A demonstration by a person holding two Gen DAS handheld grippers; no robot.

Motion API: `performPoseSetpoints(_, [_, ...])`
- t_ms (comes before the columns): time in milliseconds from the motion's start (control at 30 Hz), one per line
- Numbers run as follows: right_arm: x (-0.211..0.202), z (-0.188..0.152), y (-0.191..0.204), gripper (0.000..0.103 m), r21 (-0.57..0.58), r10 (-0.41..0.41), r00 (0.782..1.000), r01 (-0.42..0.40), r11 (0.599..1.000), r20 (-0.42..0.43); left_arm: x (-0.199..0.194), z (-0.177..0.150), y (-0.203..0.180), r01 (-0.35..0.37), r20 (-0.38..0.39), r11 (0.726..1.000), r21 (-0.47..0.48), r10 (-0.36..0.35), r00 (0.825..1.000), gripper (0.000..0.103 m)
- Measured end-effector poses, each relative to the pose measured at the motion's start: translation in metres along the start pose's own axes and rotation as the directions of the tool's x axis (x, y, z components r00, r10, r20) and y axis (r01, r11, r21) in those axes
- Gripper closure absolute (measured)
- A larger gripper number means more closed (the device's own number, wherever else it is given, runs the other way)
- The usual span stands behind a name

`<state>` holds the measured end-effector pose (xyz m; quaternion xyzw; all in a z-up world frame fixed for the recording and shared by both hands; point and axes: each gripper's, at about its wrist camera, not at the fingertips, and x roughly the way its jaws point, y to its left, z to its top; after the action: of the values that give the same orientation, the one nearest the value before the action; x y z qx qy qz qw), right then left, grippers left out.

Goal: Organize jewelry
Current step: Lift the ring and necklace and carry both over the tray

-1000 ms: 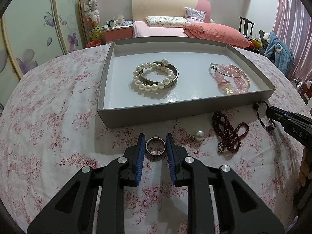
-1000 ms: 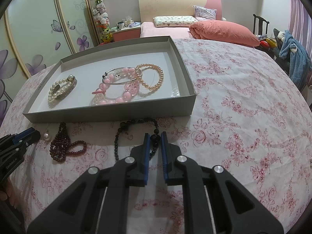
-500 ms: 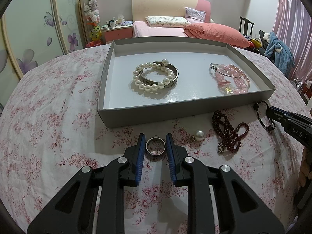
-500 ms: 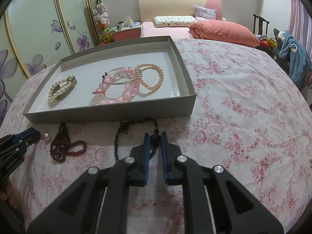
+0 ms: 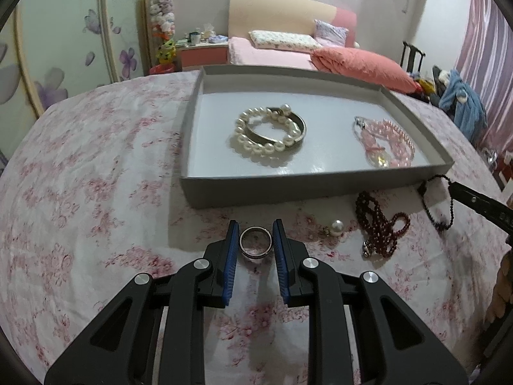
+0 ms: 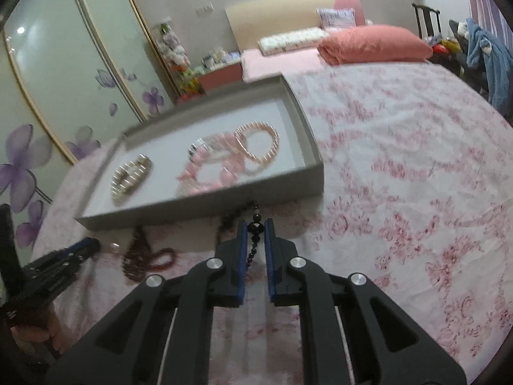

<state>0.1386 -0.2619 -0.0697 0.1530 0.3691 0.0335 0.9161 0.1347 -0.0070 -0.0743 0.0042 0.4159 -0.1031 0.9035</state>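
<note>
A grey tray [image 5: 314, 189] on the floral cloth holds a pearl bracelet with a metal bangle [image 5: 271, 134] and pink bead bracelets [image 5: 384, 142]. My left gripper [image 5: 255, 240] is shut on a silver ring [image 5: 255, 241] just above the cloth in front of the tray. My right gripper [image 6: 255, 229] is shut on a black bead bracelet [image 6: 255, 227] and lifts it, tilted, in front of the tray [image 6: 205, 207]; the strand hangs below, also seen in the left wrist view [image 5: 436, 202]. A dark red bead necklace [image 5: 378, 227] and a pearl earring [image 5: 336, 225] lie on the cloth.
The table is covered by a pink floral cloth [image 5: 80, 192]. A bed with pink pillows [image 5: 352, 61] stands behind it, wardrobe doors [image 6: 64, 80] at the left, a chair with blue clothes [image 5: 461, 102] at the right.
My right gripper has risen and tilted, lifting the black bead bracelet off the cloth; its view is blurred by motion. My left gripper has stayed put on the ring.
</note>
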Motion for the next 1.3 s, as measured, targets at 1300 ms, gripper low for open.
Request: performPoseSetpoints(1300, [-0.107,0.007,0.101,0.092,-0.27,0.059,0.894,0.071,0.96,0.445,-0.106,0.011,-0.037,-0.096,0.462,0.995,0.006,0.082,0.883,0.081])
